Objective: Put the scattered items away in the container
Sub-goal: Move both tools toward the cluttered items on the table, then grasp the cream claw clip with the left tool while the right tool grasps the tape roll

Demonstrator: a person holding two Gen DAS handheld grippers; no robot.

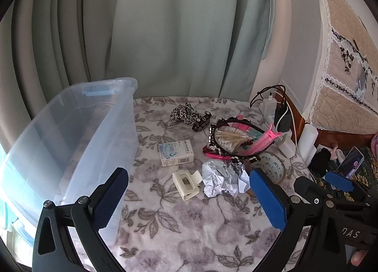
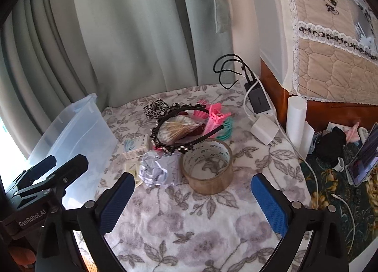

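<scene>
A clear plastic bin (image 1: 78, 135) stands at the left of a floral-covered surface; it also shows in the right wrist view (image 2: 78, 130). Scattered items lie right of it: a small white box (image 1: 176, 153), a cream hair claw (image 1: 186, 184), crumpled paper (image 1: 223, 178) (image 2: 157, 170), a tape roll (image 1: 272, 165) (image 2: 208, 165), a black beaded headband (image 1: 232, 141) (image 2: 182, 128) over cotton swabs, pink combs (image 1: 262, 139), a leopard scrunchie (image 1: 184, 112). My left gripper (image 1: 189, 201) is open and empty, just short of the hair claw. My right gripper (image 2: 192, 203) is open and empty, just short of the tape roll.
Chargers and cables (image 2: 257, 99) lie at the back right with a white adapter (image 2: 264, 130). A white cylinder (image 2: 296, 121) stands at the surface's right edge. A phone (image 2: 363, 158) leans on a stand further right. Curtains hang behind. A quilted bed end (image 2: 330, 36) rises at the right.
</scene>
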